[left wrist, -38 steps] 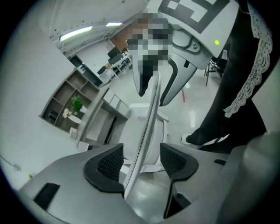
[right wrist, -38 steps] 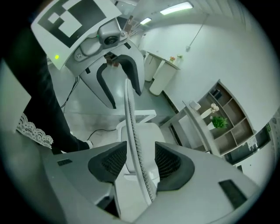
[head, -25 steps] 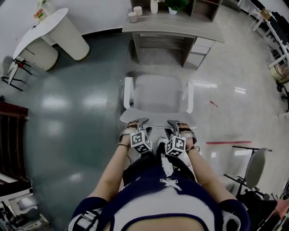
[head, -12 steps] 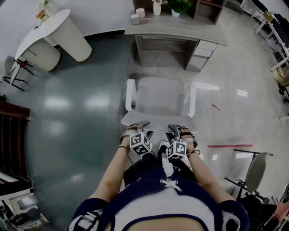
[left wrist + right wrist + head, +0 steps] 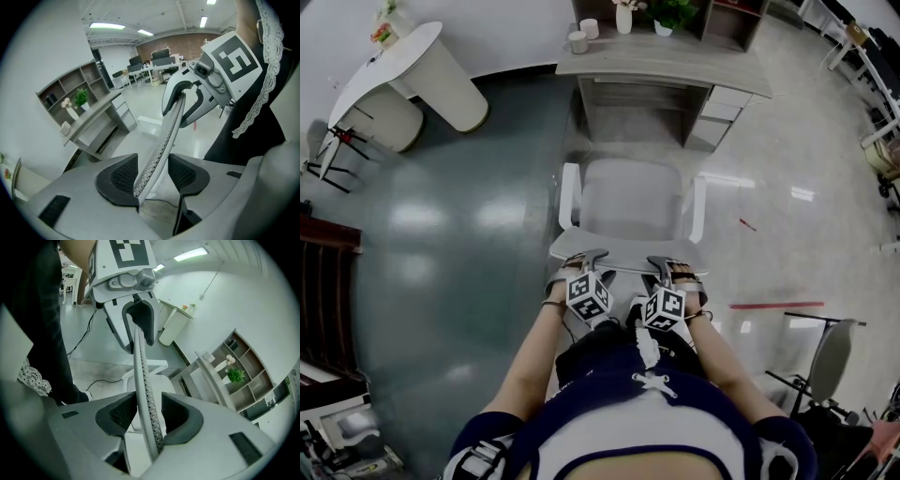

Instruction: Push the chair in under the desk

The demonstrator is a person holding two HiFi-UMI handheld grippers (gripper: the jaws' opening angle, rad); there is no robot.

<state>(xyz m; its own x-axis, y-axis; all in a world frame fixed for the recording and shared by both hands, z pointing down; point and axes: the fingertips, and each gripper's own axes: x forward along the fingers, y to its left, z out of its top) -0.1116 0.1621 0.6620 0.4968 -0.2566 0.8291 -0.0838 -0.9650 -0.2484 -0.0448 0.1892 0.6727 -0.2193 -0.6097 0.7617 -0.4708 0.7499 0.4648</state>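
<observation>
Straddling the top edge of the chair point(image 5: 630, 199) backrest point(image 5: 623, 247), both grippers sit at 6 o'clock of the seat in head view. On the left gripper point(image 5: 587, 256) the jaws have just been opening; the mesh backrest edge sits between the pads, leaning on one with a gap to the other, not clamped. The right gripper point(image 5: 667, 263) is the same: jaws just been opening, backrest edge between the pads with slack. Chair stands mid-frame on the floor point(image 5: 469, 234), seat toward the surface point(image 5: 666, 58) at 12 o'clock, out in front of the kneehole, not under it. Cups point(image 5: 581, 36) and plant point(image 5: 672, 11) are on the surface. White round table point(image 5: 394, 56) is at 10 o'clock, second chair point(image 5: 825, 352) at 4 o'clock.
</observation>
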